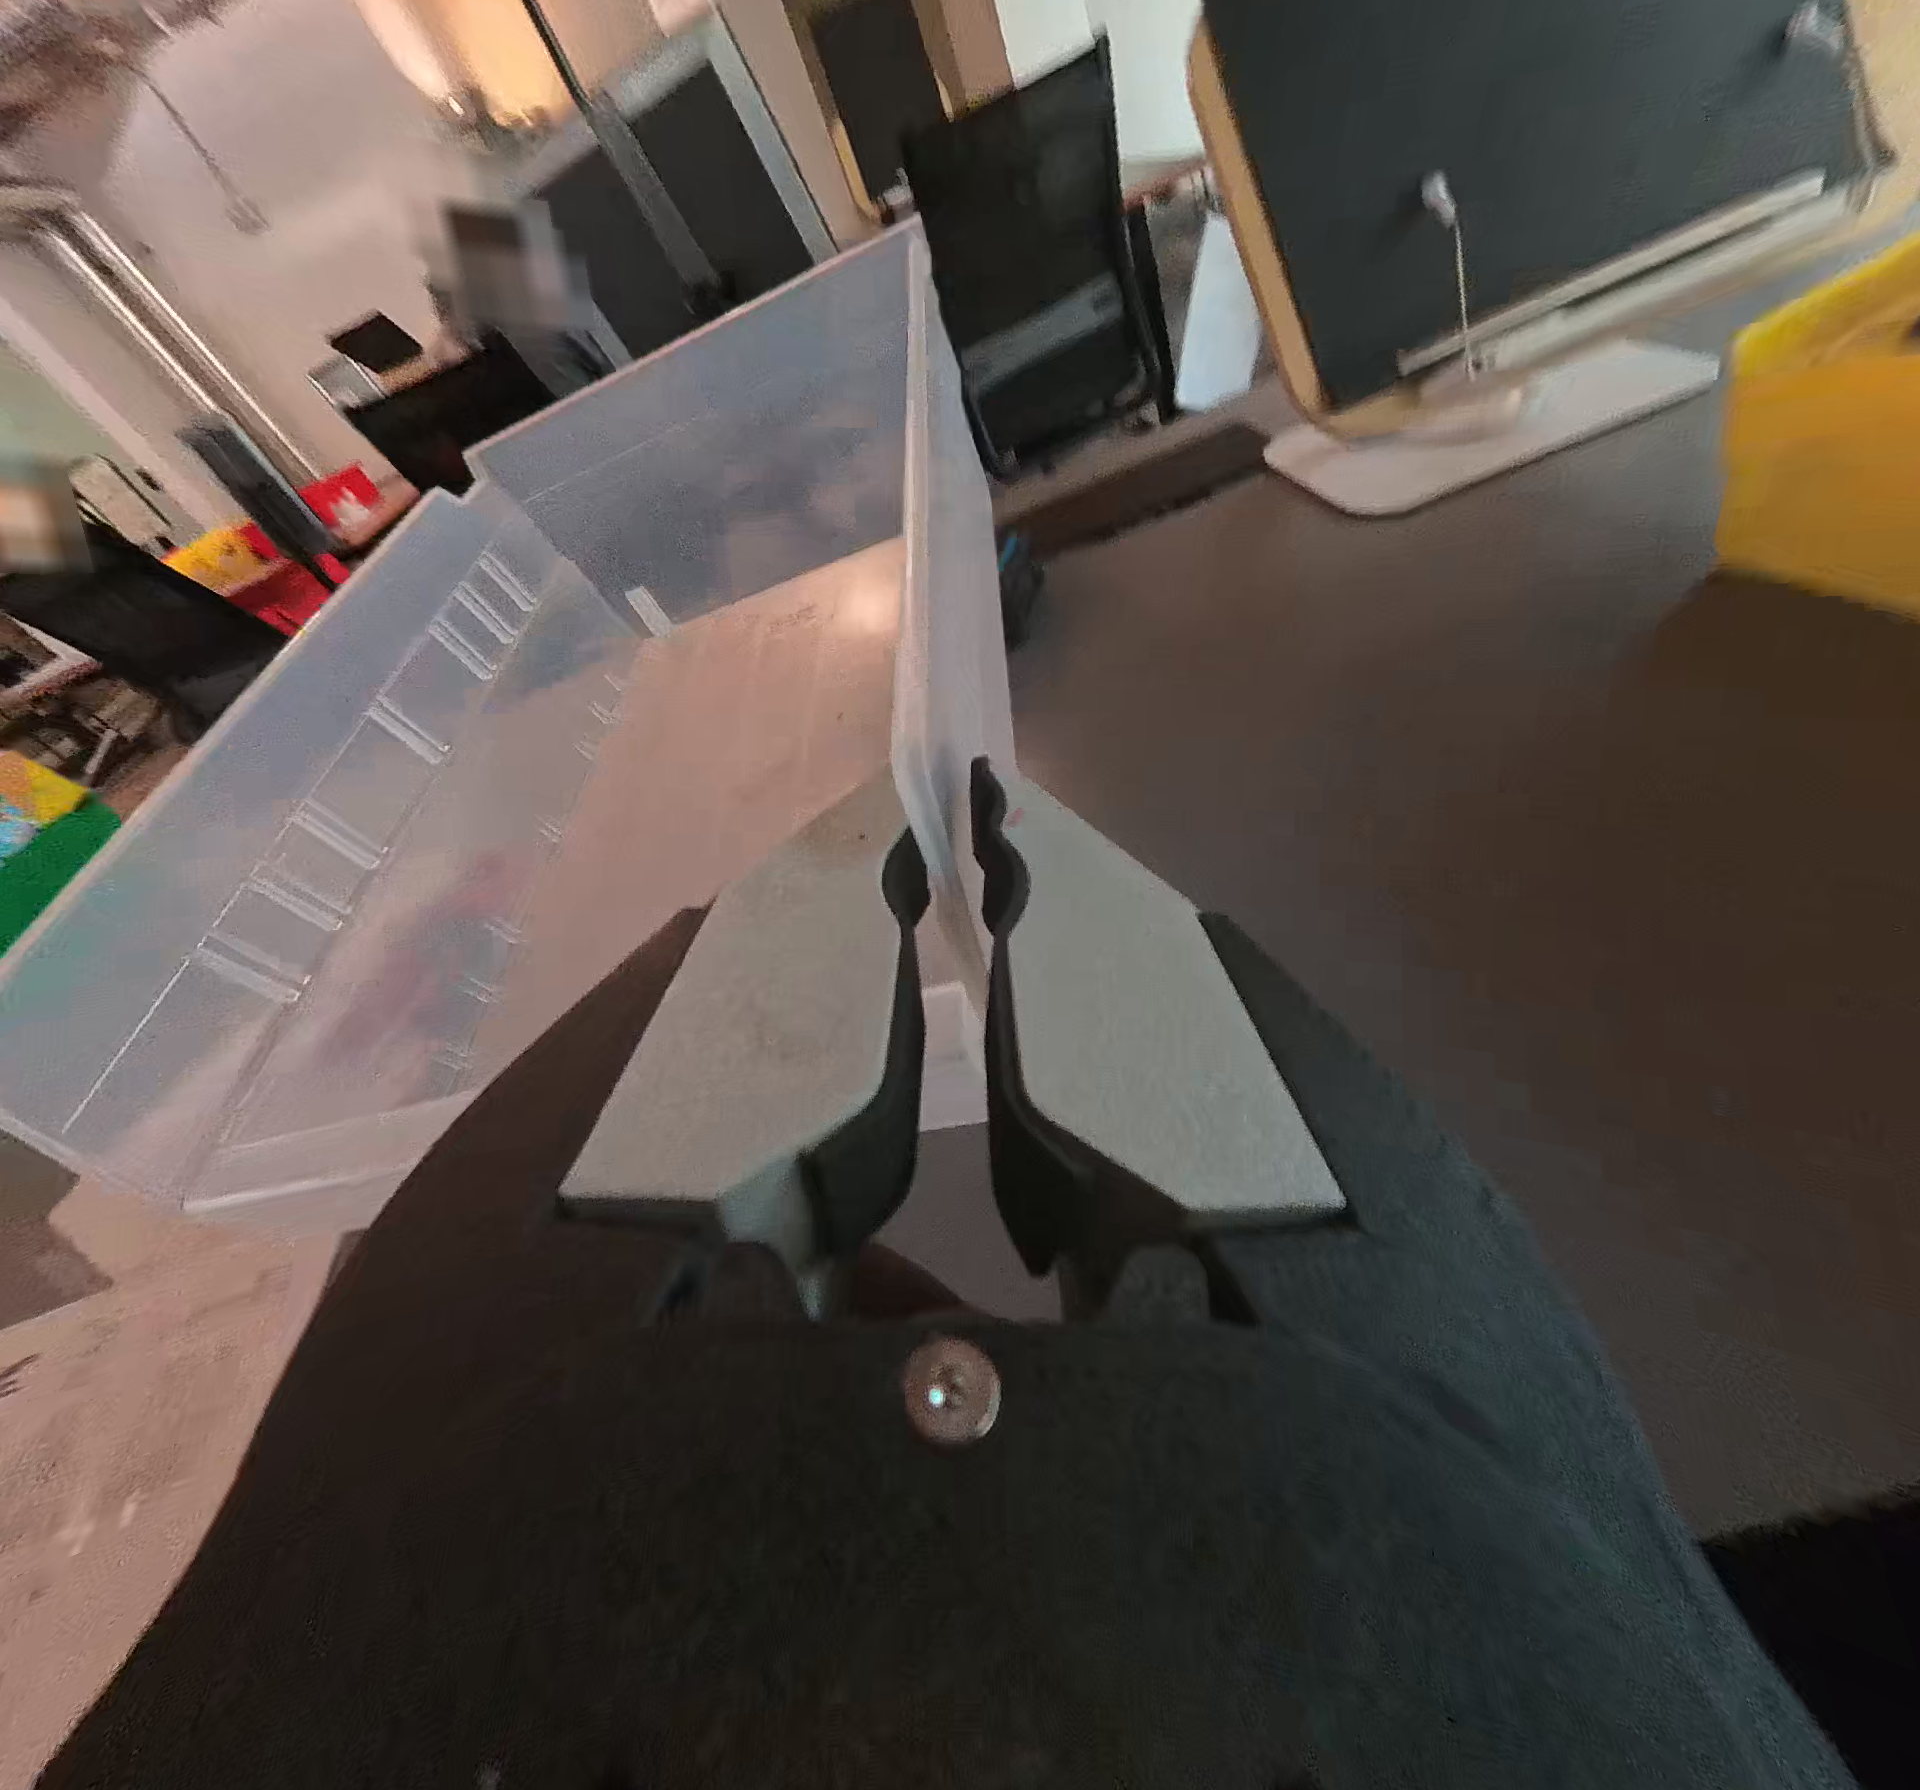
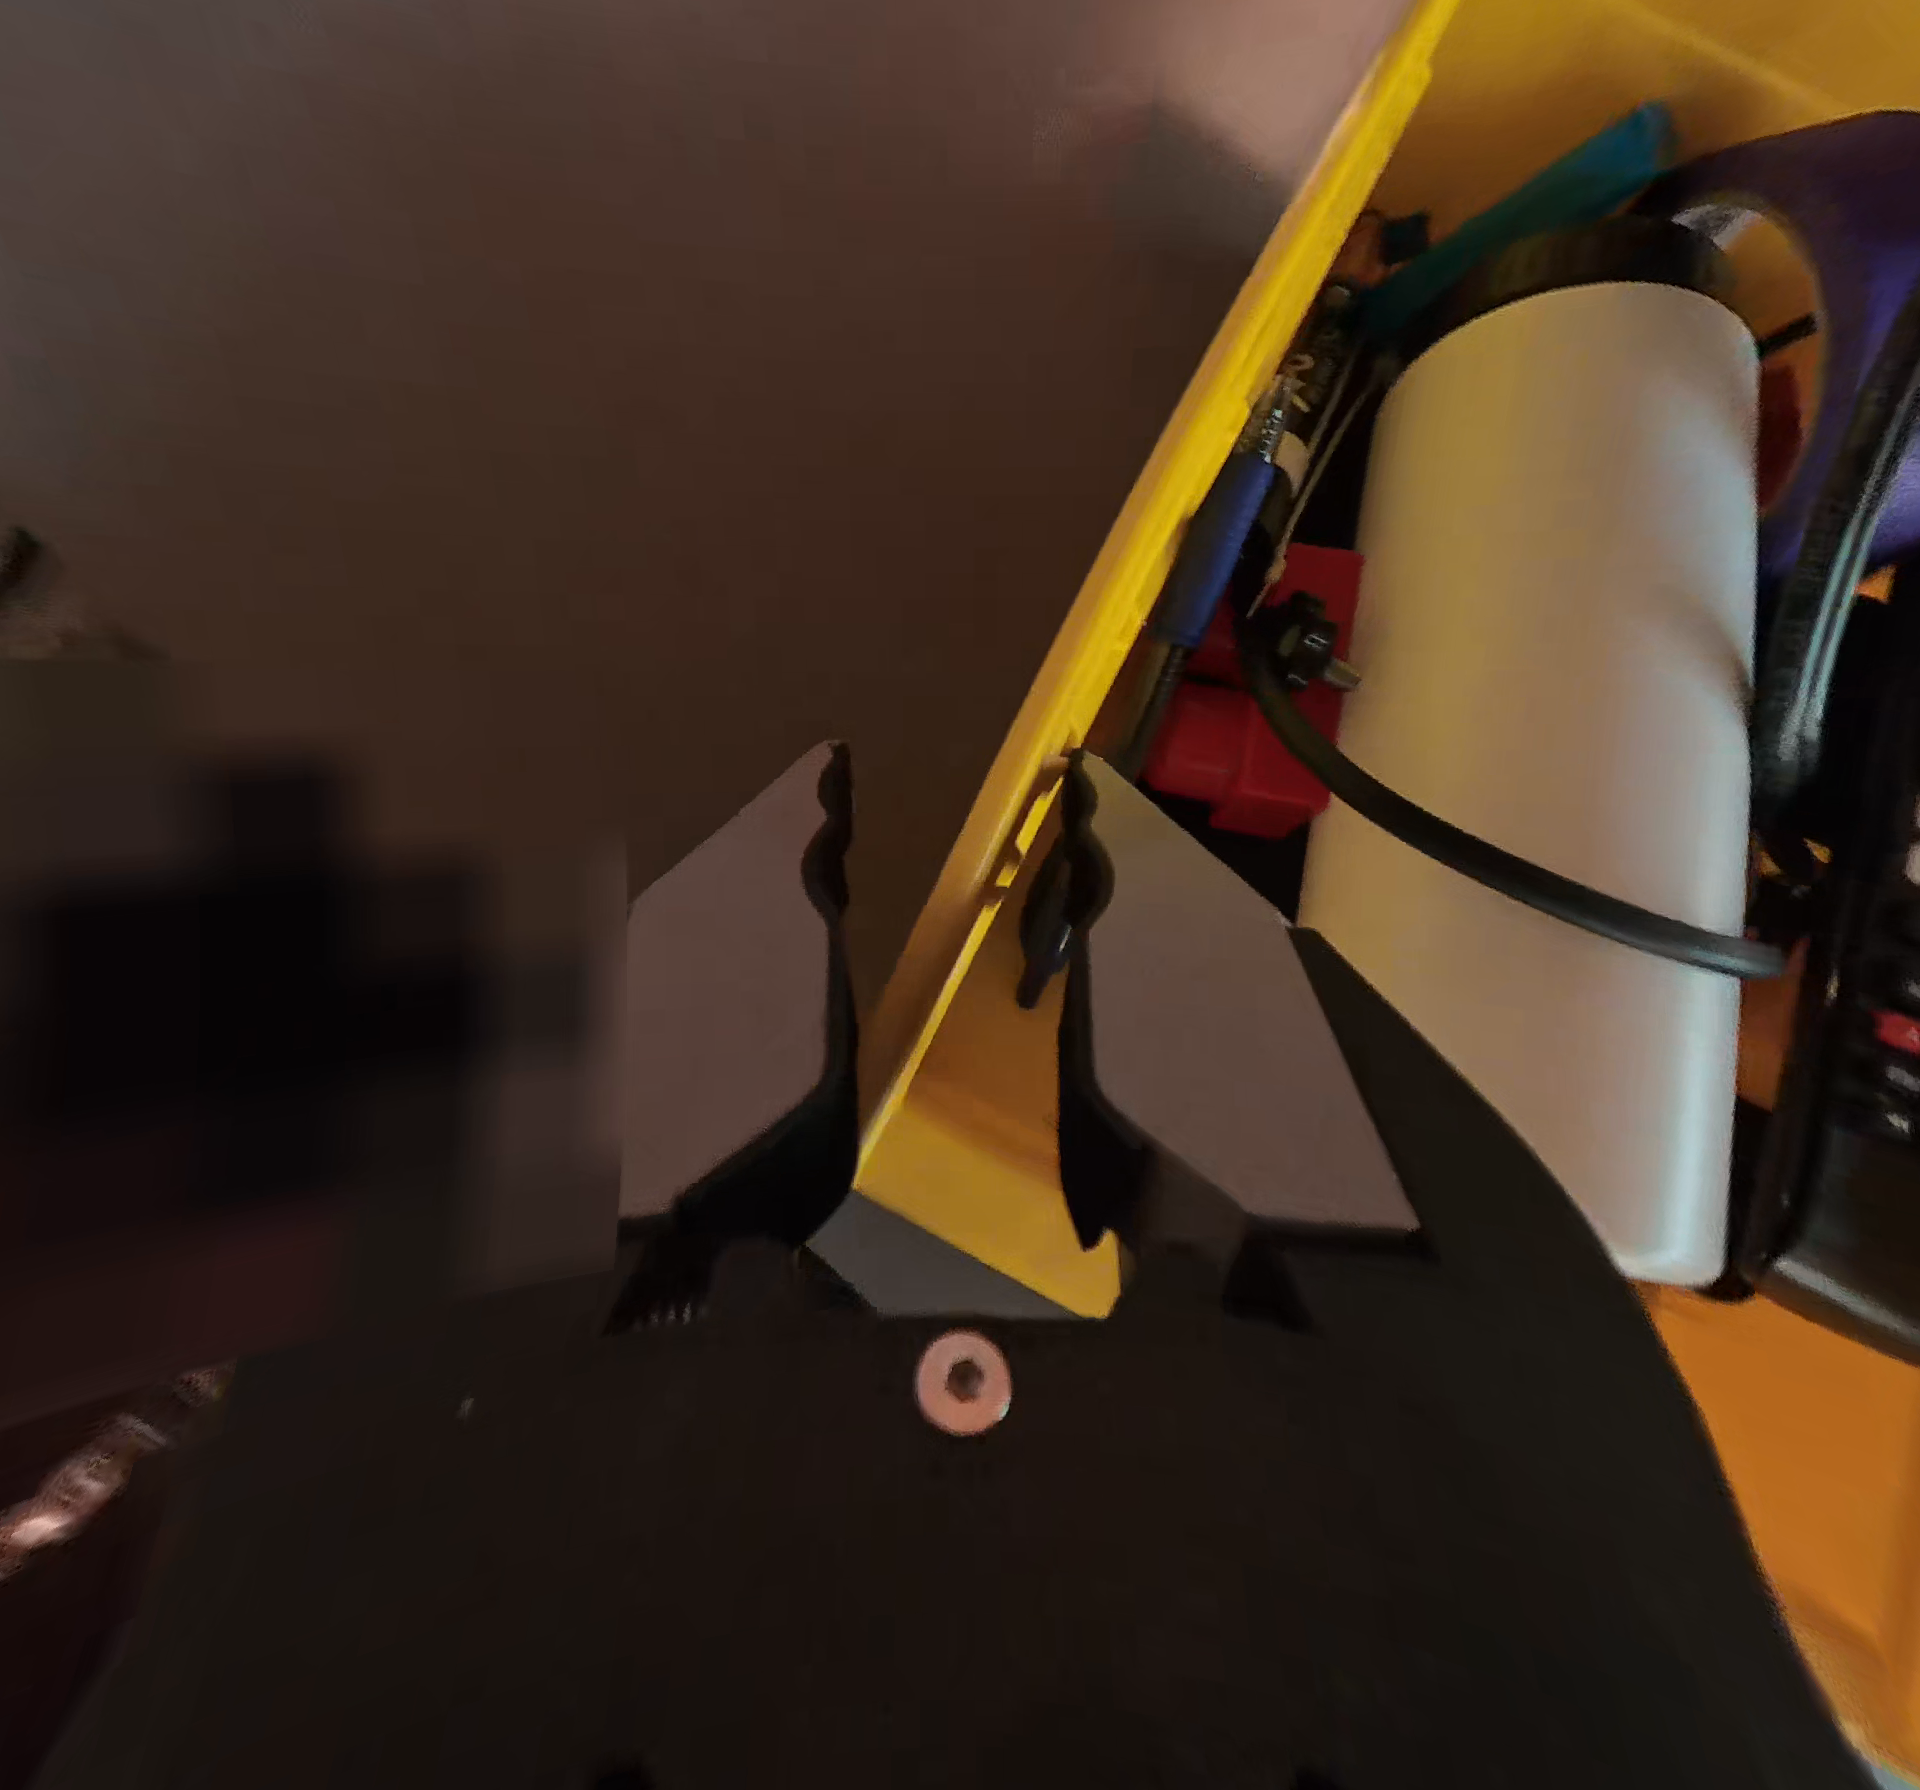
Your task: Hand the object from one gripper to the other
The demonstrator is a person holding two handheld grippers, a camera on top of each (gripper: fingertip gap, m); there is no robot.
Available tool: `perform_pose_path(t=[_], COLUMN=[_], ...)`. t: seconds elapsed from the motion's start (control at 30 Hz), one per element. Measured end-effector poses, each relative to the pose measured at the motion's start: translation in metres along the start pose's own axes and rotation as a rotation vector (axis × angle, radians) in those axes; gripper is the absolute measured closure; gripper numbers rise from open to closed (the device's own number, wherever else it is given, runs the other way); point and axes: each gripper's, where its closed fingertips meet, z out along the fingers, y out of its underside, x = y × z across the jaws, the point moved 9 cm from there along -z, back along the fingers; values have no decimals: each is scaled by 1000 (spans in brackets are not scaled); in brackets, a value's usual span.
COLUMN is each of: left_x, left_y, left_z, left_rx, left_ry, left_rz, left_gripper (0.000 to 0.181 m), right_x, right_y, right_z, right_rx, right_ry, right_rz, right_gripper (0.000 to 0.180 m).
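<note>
In the left wrist view, my left gripper (image 1: 945, 826) is shut on the right side wall of a translucent plastic bin (image 1: 520, 753). The bin is tilted, stretches away to the left, and looks empty. In the right wrist view, my right gripper (image 2: 956, 784) straddles the rim of a yellow bin (image 2: 1299, 306), one finger outside and one inside. The jaws are narrowed, and the wall touches both fingers. The yellow bin also shows blurred at the far right of the left wrist view (image 1: 1829, 452).
The yellow bin holds a white roll (image 2: 1558, 701), red blocks (image 2: 1257, 764), a black cable (image 2: 1455, 857) and a blue-handled tool (image 2: 1226, 545). A dark table top (image 1: 1403, 909) lies below. A dark board on a white stand (image 1: 1507, 130) stands behind. Across from one pair of fingers to the other is roughly 40 cm.
</note>
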Motion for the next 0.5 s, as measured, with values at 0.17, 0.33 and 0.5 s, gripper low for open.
perform_pose_path(t=[0.17, 0.33, 0.5], left_x=[-5, -10, 2], left_y=[-23, -34, -49], left_z=[-29, -37, -46], left_rx=[89, 141, 190], left_ry=[-82, -110, -82], left_rz=[27, 7, 30], left_gripper=[180, 180, 181], right_x=[-93, -176, -182], right_y=[-77, -162, -201], right_z=[66, 123, 72], right_rx=[64, 132, 279], right_ry=[-211, -245, -337], right_rz=[-28, -26, -3], right_gripper=[113, 110, 120])
